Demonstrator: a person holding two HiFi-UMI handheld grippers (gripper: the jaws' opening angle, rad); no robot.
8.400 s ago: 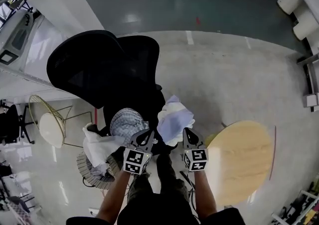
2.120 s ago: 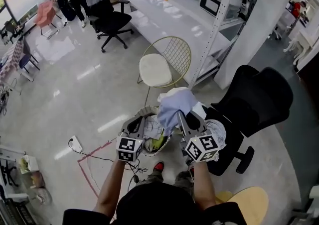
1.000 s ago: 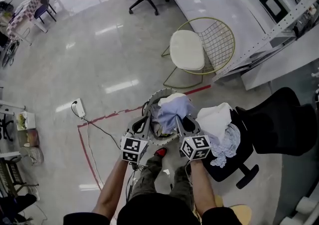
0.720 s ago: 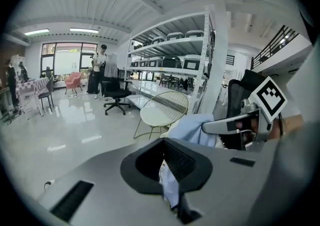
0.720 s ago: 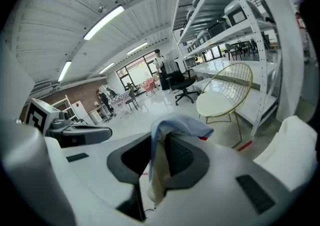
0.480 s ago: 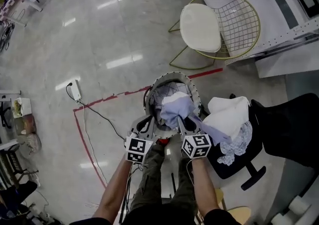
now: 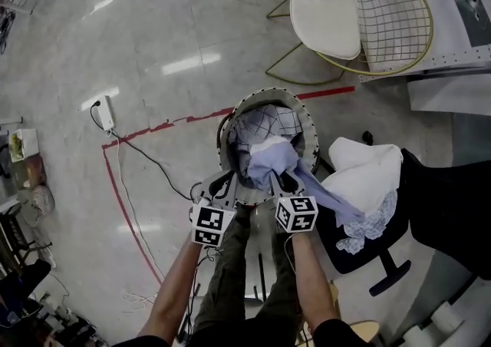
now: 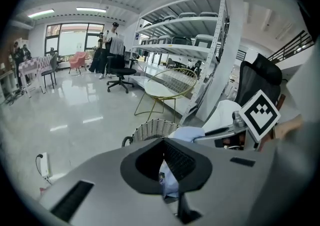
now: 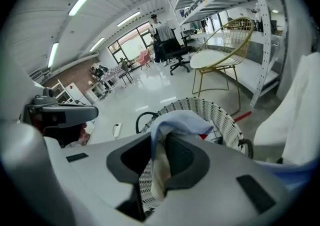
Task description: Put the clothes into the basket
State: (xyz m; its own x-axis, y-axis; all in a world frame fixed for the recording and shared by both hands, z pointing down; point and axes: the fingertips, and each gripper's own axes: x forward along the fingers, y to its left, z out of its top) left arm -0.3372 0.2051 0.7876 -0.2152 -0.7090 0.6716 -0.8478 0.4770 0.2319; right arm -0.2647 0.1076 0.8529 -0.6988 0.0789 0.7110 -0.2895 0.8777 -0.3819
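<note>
Head view: from overhead, facing steeply down at the floor [image 7: 153,31], basket [image 7: 266,93] near centre, wire chair [image 7: 399,15] at 1 o'clock. Gripper views: mounted on the left hand-held gripper [image 7: 222,184] and right hand-held gripper [image 7: 278,182], low, close behind the jaws, aimed along them. Shared by all three: basket and wire chair.

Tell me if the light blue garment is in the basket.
Not fully in: the light blue garment hangs over the basket, pinched by the left hand-held gripper and right hand-held gripper, one end trailing outside.
</note>
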